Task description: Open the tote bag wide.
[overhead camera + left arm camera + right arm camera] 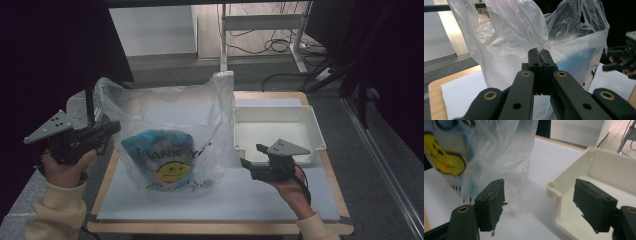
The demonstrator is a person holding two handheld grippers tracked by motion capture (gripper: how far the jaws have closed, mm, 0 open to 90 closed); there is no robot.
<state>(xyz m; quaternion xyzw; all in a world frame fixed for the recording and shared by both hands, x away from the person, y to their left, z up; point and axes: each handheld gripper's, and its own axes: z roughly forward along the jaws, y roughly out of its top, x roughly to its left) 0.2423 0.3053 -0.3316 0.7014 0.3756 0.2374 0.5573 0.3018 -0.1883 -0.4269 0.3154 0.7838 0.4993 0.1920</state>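
Hand-held gripper jaws on the left (539, 56) are seen pressed together on a fold of the thin plastic bag (170, 135), pinched at the bag's left rim. By that grip the rim is held up and out, so the mouth appears to be kept open for loading. Nearer the front edge of the tabletop (220, 202), the right hand-held gripper (539, 207) is held with its jaws wide apart and nothing between them; it hovers between the bag and the white tray (316, 131), seemingly placed to take the bag's other side. The bag itself stands in the middle of the tabletop, its printed yellow smiley face (173, 172) turned toward the person. Just beside it, to the right, the tray is set, with nothing seen in it.
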